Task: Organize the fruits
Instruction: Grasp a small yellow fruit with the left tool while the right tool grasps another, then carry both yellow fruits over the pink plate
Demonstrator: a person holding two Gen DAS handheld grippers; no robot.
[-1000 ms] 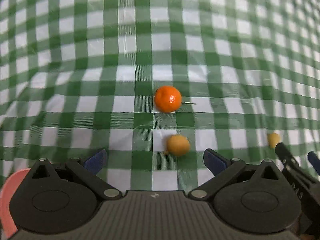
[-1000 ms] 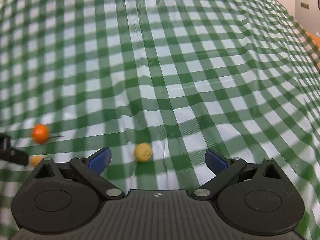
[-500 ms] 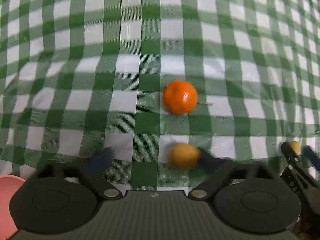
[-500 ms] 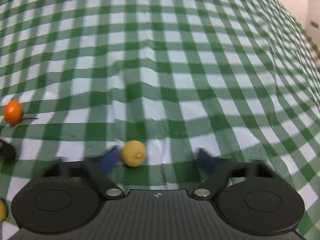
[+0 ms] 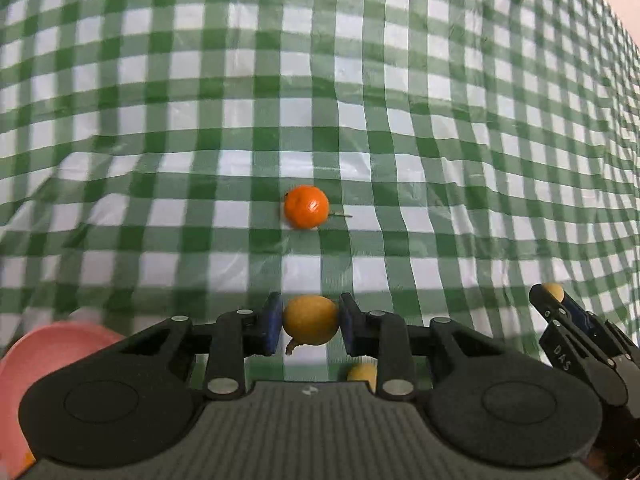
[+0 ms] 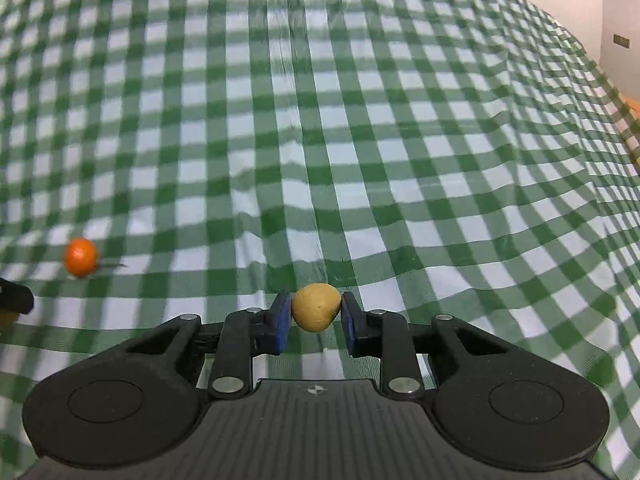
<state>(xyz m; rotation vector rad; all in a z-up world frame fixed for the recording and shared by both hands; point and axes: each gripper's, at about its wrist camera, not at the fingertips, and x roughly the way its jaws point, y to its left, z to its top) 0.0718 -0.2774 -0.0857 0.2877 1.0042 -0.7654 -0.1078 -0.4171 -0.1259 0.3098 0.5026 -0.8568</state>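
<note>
pink plate (image 5: pixel 52 344) cut off by the left edge, part hidden behind left gripper body. small yellow fruit (image 5: pixel 363 372) below the jaws mostly hidden. right gripper (image 5: pixel 560 300) cut by the right edge, its fruit (image 5: pixel 554 290) mostly covered.

Black gripper (image 5: pixel 310 326), blue-padded fingers (image 5: pixel 273 322), silver screws

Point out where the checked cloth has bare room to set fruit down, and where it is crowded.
Bare: the green checked cloth beyond the orange fruit, and its whole right side in the right-wrist view. Crowded: the near edge, with the pink dish, a loose yellow fruit and both tools.
</note>
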